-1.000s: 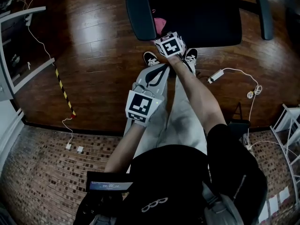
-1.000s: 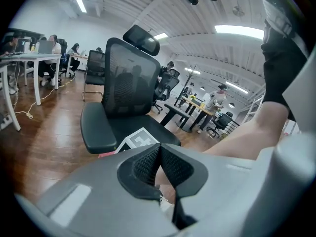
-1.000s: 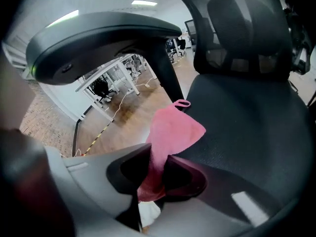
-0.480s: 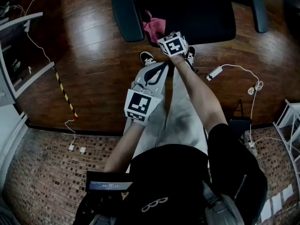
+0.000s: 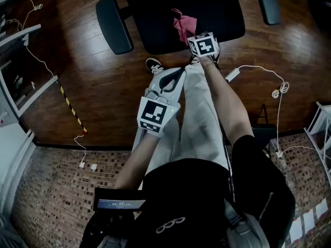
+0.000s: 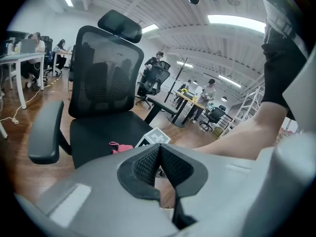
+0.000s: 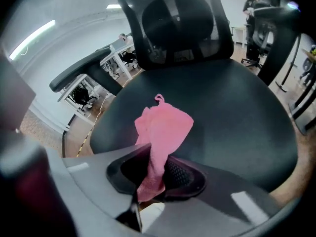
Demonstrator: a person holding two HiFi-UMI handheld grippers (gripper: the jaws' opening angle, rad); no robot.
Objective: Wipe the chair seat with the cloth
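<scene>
Your right tool (image 7: 154, 174) pinches the cloth (image 7: 165, 125) by its lower end; soft, light, likely to bunch on the chair seat (image 7: 237, 112). Your left tool (image 6: 159, 162) is closed, empty.

Head view looks steeply down; both gripper views face forward, low, sharing the chair seat (image 5: 165, 14).
</scene>
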